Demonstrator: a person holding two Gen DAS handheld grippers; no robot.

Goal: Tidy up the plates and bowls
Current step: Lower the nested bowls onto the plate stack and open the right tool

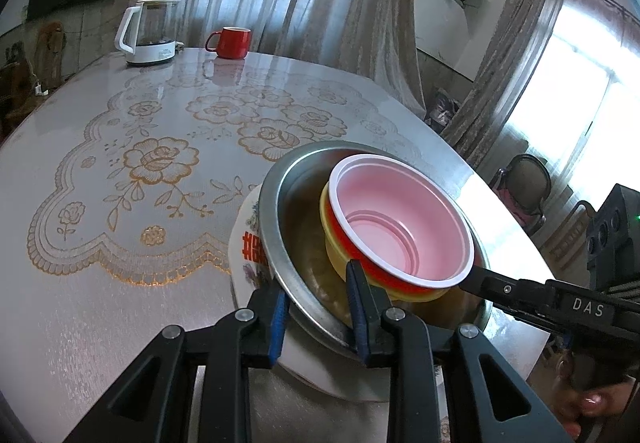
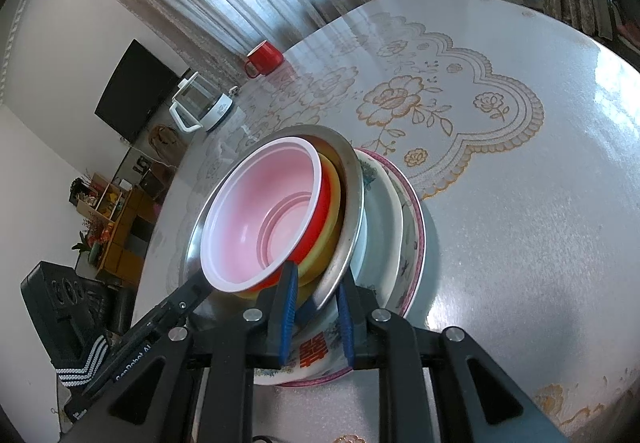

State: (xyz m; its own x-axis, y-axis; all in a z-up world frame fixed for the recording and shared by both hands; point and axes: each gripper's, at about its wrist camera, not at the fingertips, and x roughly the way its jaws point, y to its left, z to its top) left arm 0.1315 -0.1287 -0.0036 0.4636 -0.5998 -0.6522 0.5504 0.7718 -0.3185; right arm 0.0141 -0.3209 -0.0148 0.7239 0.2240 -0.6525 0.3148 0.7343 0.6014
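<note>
Currently I hold the metal basin [image 1: 288,203] by its near rim with both tools, left tool [image 1: 318,307] and right tool [image 2: 316,307] narrowed on opposite edges (red bowl [image 1: 400,219] nested inside); the stack sits on plates [image 2: 400,227] at the desk [image 1: 120,283] edge, directly ahead of both.

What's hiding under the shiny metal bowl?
Under the metal bowl lie stacked plates: a white flowered plate with red characters, then a pink-rimmed plate. Their middles are covered, so anything more beneath stays hidden.
</note>
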